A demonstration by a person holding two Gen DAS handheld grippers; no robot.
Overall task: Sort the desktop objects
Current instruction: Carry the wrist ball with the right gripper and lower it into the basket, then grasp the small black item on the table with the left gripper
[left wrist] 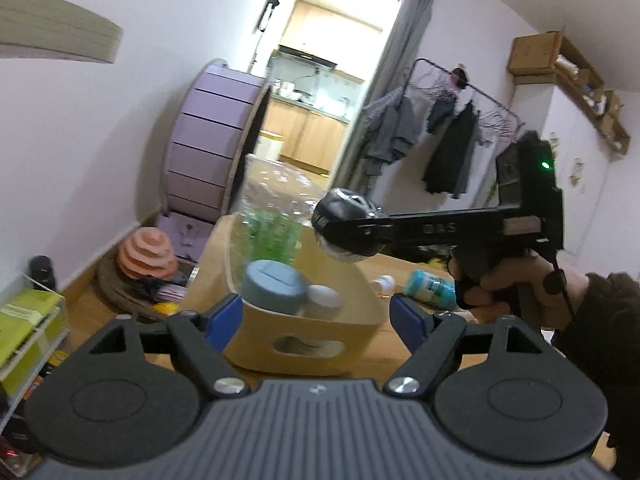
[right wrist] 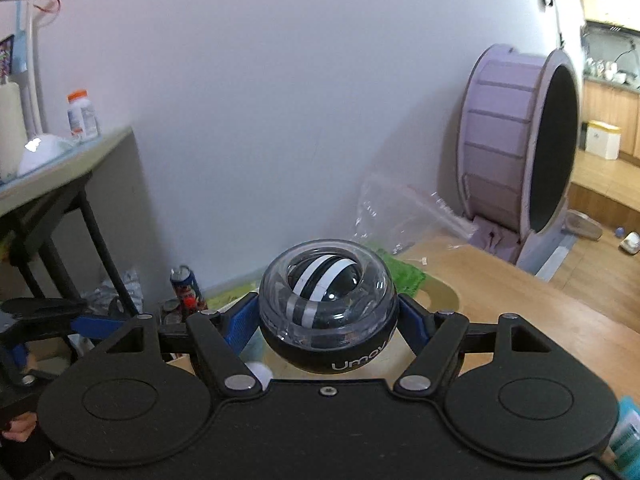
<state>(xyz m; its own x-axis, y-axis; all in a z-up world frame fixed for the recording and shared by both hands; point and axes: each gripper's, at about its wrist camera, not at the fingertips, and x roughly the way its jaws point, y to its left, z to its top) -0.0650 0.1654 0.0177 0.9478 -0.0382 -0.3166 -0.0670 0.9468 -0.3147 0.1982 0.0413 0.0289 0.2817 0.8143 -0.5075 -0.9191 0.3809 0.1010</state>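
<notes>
My right gripper (right wrist: pixel 328 316) is shut on a black gyro ball (right wrist: pixel 327 305) with a clear dome and white stripes. In the left wrist view the same gyro ball (left wrist: pixel 346 229) hangs above the far rim of a tan storage box (left wrist: pixel 256 338) on the wooden table. Inside the box lie a grey-blue round container (left wrist: pixel 274 286), a white-capped jar (left wrist: pixel 325 298) and a green item (left wrist: pixel 272 236) in clear plastic. My left gripper (left wrist: pixel 318 314) is open in front of the box, its blue pads either side of the near wall.
A teal bottle (left wrist: pixel 430 285) and a small white bottle (left wrist: pixel 382 282) lie on the table behind the box. A purple wheel (left wrist: pixel 212 136) stands by the wall, with a clothes rack (left wrist: pixel 448 136) beyond. A shelf (right wrist: pixel 60 160) with bottles is at left.
</notes>
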